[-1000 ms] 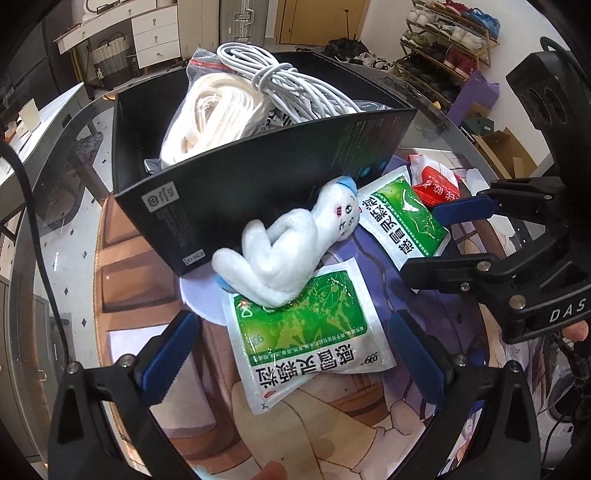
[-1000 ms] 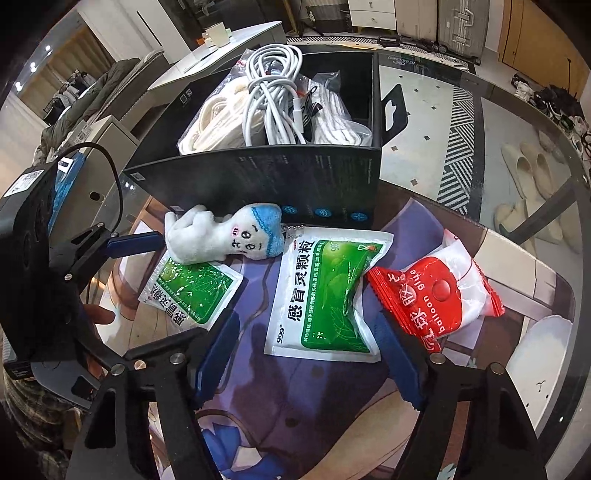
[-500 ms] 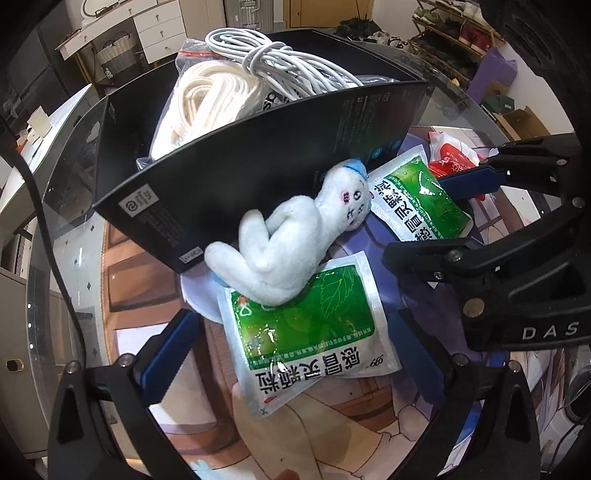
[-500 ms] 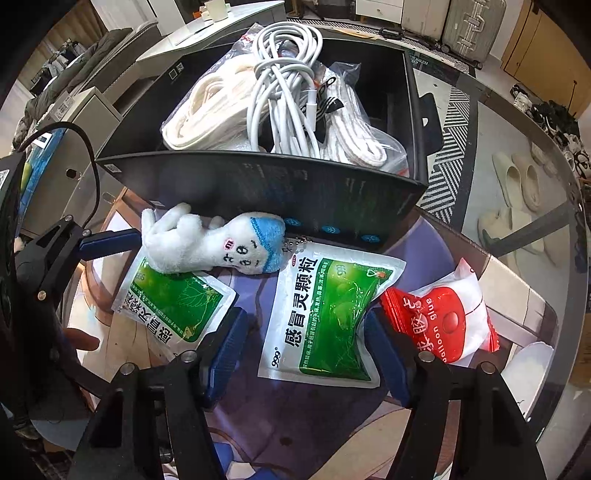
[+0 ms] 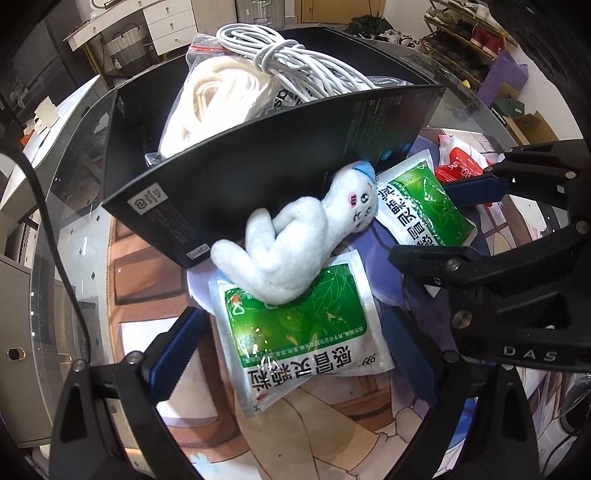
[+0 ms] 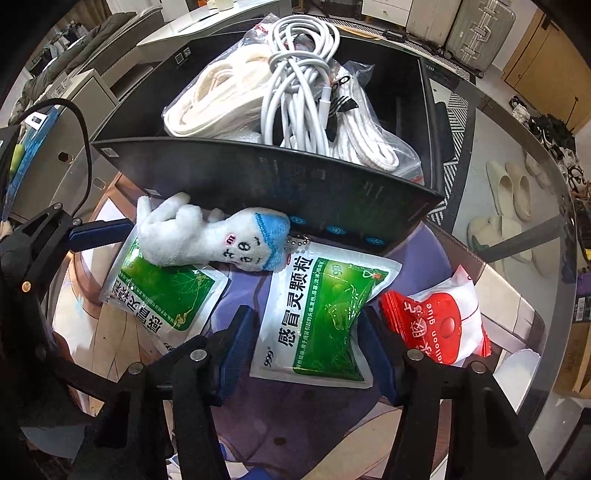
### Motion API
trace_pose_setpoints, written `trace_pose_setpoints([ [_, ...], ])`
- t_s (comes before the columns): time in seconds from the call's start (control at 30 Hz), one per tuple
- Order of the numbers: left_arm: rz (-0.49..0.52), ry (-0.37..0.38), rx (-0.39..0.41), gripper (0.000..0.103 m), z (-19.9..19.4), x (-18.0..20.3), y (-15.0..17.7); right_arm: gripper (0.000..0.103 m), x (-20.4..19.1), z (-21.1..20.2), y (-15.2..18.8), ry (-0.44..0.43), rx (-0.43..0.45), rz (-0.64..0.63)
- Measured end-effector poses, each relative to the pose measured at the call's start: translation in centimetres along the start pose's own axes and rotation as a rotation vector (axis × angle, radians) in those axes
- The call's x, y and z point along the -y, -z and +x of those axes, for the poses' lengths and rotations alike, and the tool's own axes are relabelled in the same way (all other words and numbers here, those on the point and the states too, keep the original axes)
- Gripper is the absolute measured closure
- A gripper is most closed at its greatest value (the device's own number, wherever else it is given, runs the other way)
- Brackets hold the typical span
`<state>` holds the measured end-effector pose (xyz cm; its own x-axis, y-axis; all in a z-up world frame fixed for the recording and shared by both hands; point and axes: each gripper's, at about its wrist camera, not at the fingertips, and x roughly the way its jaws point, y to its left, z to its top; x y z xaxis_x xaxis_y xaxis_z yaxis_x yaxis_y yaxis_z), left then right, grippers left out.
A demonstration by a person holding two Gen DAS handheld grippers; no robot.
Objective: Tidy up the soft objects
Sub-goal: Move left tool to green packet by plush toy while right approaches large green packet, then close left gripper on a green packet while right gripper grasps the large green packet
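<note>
Between right tool (image 6: 308, 347) jaws, closing, green sachet (image 6: 317, 314)

A round glass surface (image 6: 491, 155) stands over a pale tiled floor (image 6: 476, 184), where light slippers (image 6: 511, 192) lie. White drawers (image 5: 173, 18) and a shoe rack (image 5: 465, 33) line the far wall, with what look like grey suitcases (image 6: 476, 26) beside a wooden door (image 6: 546, 51).

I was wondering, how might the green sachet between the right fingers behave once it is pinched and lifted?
The green sachet looks puffy and creased, so it will probably sag and buckle. Its glossy film may slip against the closing right gripper. It seems light.
</note>
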<state>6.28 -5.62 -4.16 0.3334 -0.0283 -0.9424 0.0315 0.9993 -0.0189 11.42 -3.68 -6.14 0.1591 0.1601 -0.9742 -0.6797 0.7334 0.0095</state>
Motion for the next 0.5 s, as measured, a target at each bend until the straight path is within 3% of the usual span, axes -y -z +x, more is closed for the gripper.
trace_pose_setpoints([
  [0.4,0.016,0.013,-0.023,0.036,-1.5,-0.7,0.5,0.057,-0.8,-0.8,0.8,-0.005,0.0,-0.019],
  [0.5,0.015,0.022,-0.029,0.044,-1.8,-1.0,0.7,0.065,-1.1,-1.0,1.0,0.004,0.0,-0.03],
])
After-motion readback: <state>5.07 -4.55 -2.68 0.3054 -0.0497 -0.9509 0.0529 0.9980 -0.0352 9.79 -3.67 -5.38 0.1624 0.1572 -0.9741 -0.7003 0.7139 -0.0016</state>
